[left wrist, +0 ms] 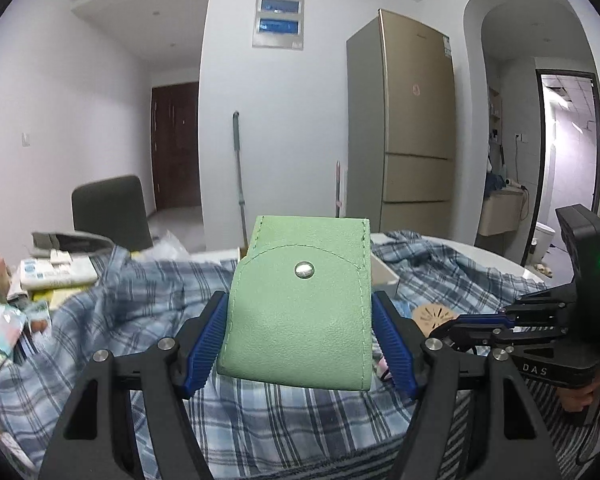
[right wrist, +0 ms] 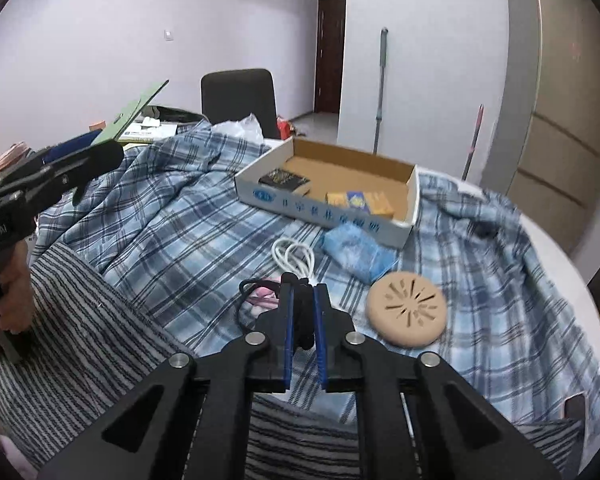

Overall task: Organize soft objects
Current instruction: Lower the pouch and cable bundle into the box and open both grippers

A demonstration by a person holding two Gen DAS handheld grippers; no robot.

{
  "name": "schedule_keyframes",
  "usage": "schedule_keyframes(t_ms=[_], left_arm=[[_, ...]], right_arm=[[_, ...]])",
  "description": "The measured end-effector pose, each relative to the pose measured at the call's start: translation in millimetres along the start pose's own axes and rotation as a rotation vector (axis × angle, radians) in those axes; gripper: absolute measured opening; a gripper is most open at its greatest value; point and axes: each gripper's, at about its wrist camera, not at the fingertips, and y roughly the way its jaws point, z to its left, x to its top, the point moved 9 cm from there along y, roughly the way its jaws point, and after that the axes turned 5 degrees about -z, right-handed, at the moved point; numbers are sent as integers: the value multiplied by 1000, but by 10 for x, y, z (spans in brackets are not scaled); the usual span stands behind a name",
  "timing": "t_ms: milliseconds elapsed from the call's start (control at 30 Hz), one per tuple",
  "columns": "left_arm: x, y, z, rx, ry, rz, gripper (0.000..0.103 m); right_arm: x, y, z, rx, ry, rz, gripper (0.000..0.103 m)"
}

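A pale green leather pouch (left wrist: 300, 308) with a metal snap stands upright between the blue pads of my left gripper (left wrist: 300, 300), which is shut on its two sides above the cloth. In the right wrist view the same pouch (right wrist: 132, 112) shows edge-on at the upper left, in the left gripper (right wrist: 96, 148). My right gripper (right wrist: 304, 284) is shut on a thin black cord (right wrist: 244, 292) whose loop hangs out to the left over a blue plaid shirt (right wrist: 180, 232). In the left wrist view the right gripper (left wrist: 460, 322) sits low at the right.
An open cardboard box (right wrist: 260, 194) holding small packs lies on the shirt. Before it are a white cable (right wrist: 292, 258), a crumpled blue bag (right wrist: 352, 248), a tan round disc (right wrist: 406, 308) and something pink (right wrist: 264, 294). Grey striped cloth (right wrist: 80, 300) covers the near left. A dark chair (right wrist: 240, 96) stands behind.
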Motion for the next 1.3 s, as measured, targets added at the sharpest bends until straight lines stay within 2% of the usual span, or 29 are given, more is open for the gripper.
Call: schedule_keyframes(t_ms=[267, 367, 433, 533, 600, 767, 933, 1033, 1300], left_arm=[[335, -53, -4, 25, 15, -68, 73], [527, -51, -19, 42, 33, -133, 73], [673, -53, -3, 91, 56, -209, 73], [818, 12, -11, 94, 55, -250, 73], [913, 116, -2, 126, 70, -277, 73], [1012, 448, 60, 104, 26, -288, 73], [999, 923, 138, 115, 18, -257, 73], [919, 1234, 150, 100, 29, -201, 73], [505, 1772, 209, 114, 21, -67, 73]], right_arm=[[373, -245, -125, -63, -47, -102, 8], [607, -335, -184, -95, -65, -156, 8], [758, -350, -215, -111, -81, -193, 8], [985, -300, -294, -153, -95, -254, 8], [1129, -244, -340, -172, -99, -293, 8], [1366, -24, -470, -199, -93, -333, 8], [1522, 316, -610, -206, -70, -327, 8], [1567, 565, -683, -219, -68, -325, 8], [1271, 1095, -827, -163, 9, -246, 8]])
